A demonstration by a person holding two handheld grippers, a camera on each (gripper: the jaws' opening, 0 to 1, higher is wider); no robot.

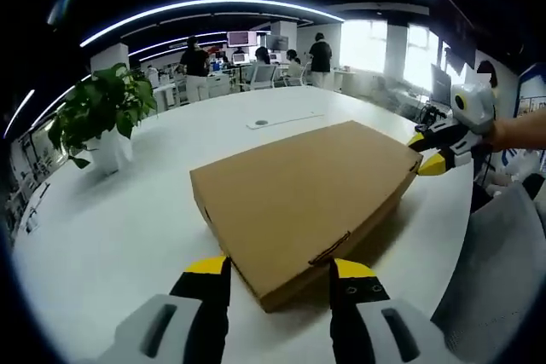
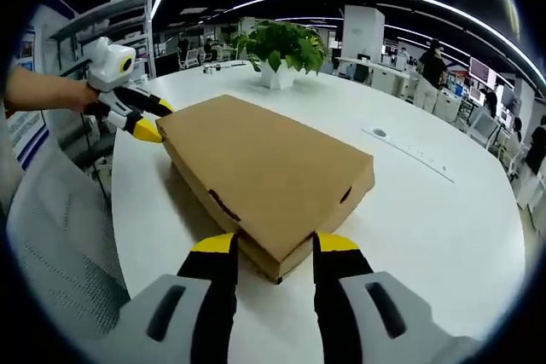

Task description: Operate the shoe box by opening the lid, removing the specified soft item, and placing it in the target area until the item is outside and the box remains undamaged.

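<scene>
A flat brown cardboard shoe box lies on the white table with its lid down. My left gripper is open, its yellow-tipped jaws standing on either side of the box's near corner. At the opposite corner the right gripper, held by a hand, has its tips spread at the box edge. In the right gripper view the same box runs away from my open right gripper, whose jaws straddle the near corner. The left gripper sits at the far left corner there.
A potted plant in a white pot stands on the table beyond the box, plant. A grey mesh chair stands by the table's edge. Several people and desks are in the background.
</scene>
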